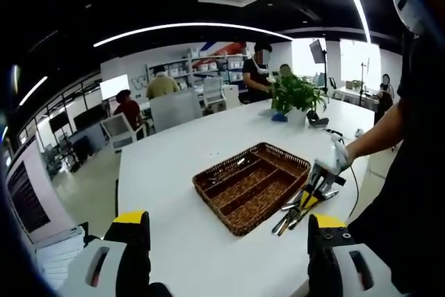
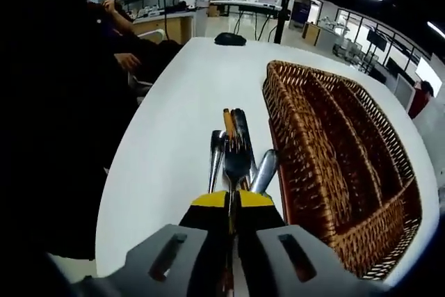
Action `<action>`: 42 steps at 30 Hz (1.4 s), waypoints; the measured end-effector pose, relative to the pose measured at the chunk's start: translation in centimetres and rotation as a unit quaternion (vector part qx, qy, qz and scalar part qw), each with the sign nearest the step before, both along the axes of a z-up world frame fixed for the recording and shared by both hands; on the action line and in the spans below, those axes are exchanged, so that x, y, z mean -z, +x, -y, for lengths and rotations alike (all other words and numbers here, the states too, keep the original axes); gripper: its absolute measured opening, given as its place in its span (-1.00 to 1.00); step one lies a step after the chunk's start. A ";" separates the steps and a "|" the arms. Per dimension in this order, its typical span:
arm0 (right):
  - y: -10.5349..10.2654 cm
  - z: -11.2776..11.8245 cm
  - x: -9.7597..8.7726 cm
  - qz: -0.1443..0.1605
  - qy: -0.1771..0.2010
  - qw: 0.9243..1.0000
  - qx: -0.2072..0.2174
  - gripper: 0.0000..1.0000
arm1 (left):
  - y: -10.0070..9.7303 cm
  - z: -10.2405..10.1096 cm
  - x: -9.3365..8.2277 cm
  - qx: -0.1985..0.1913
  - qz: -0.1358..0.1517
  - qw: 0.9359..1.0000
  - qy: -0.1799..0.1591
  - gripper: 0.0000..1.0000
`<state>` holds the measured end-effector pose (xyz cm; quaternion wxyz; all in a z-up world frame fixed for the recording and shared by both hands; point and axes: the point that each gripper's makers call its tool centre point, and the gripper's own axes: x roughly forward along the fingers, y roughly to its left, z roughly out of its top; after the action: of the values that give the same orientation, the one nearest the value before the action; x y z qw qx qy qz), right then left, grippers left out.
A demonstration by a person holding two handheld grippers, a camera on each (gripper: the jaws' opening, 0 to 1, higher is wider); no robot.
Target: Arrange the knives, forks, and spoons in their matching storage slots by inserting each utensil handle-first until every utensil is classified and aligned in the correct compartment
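right gripper view has the right tongs clamped on a fork beside the basket. left tongs stand apart above the surface.

1. My left gripper: pale grey housings with slots, black fingers, yellow tips.
2. My right gripper: same grey, black and yellow.
3. White glove, dark top.
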<state>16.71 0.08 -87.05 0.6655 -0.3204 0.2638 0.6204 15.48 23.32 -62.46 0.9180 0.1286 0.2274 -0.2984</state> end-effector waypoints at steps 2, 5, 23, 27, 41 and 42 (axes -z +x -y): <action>-0.1 0.0 0.0 -0.005 0.001 1.000 0.001 -0.97 | 0.0 0.0 0.0 0.000 0.000 1.000 0.000 0.96; -0.4 -0.3 0.0 -0.013 0.003 1.000 0.001 -0.90 | 0.1 0.0 0.0 0.001 0.000 1.000 0.000 0.96; 0.5 -0.4 -0.7 -0.026 0.004 0.999 0.043 -1.00 | 0.0 -0.1 -0.2 -0.007 0.003 1.000 -0.004 0.96; 0.4 -0.2 -1.5 -0.031 0.002 0.999 0.042 -1.00 | 0.0 0.2 -0.3 -0.004 0.006 1.000 -0.007 0.96; -0.2 0.2 -5.7 -0.013 -0.026 0.999 0.018 -1.00 | -0.1 0.9 -0.8 0.008 0.016 1.000 -0.021 0.99; -0.2 0.2 -6.2 -0.011 -0.026 0.999 0.018 -1.00 | -0.1 1.1 -0.8 0.010 0.016 1.000 -0.022 0.99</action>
<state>16.48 -0.13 -80.83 0.6648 -0.3261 0.2930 0.6048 15.38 22.27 -61.66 0.9209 0.1155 0.2051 -0.3108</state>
